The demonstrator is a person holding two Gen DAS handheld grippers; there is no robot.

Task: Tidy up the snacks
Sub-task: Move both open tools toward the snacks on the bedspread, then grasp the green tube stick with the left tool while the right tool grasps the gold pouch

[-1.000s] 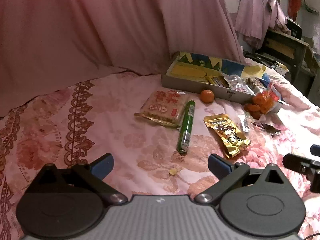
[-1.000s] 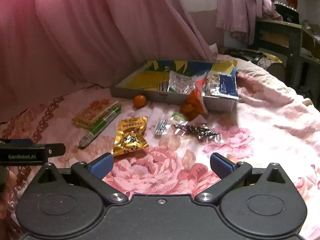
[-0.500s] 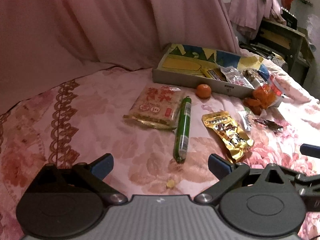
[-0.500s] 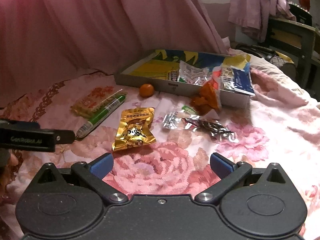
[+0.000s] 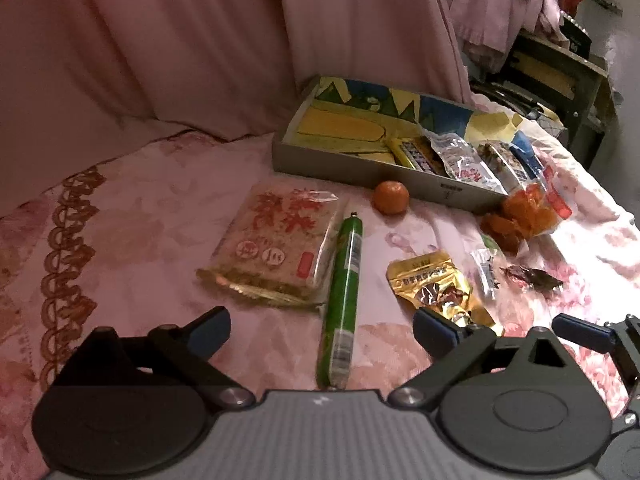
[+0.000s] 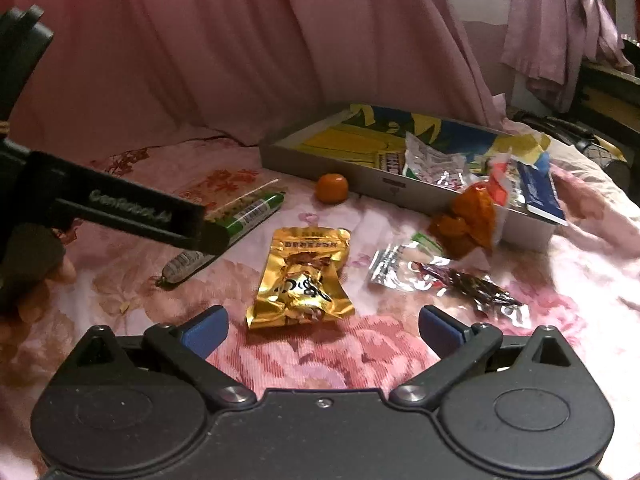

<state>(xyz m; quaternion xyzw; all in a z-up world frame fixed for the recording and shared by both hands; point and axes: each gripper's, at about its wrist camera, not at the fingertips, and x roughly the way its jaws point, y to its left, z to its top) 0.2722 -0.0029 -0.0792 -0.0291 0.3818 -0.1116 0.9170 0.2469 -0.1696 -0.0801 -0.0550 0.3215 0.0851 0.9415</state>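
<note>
I have the left gripper (image 5: 322, 330) spread wide and holding nothing, low over the bedspread (image 5: 132, 216), with the green sausage stick (image 5: 343, 300) lying lengthwise between its fingers. At the far left of what is loose, the flat cracker pack (image 5: 276, 248) touches the stick along one side. If I close here I may pinch that pack's wrapper edge along with the stick, or the round stick may roll off the pads on the soft cloth.

Next comes the small orange (image 5: 391, 198), just beside the front wall of the snack box (image 5: 360, 170); a careless sweep would send it rolling.

My right gripper (image 6: 322, 330) is likewise wide apart and empty, with the gold foil packet (image 6: 302, 278) just ahead between its fingers. The foil looks slick and puffy, so I judge a shallow bite could squirt it out.

Further right lie a clear packet (image 6: 394, 266) and a dark wrapped snack (image 6: 482, 290), touching. The orange dried-fruit bag (image 6: 472, 216) leans on the box corner and could tip. My two grippers are near each other, so they could collide.
</note>
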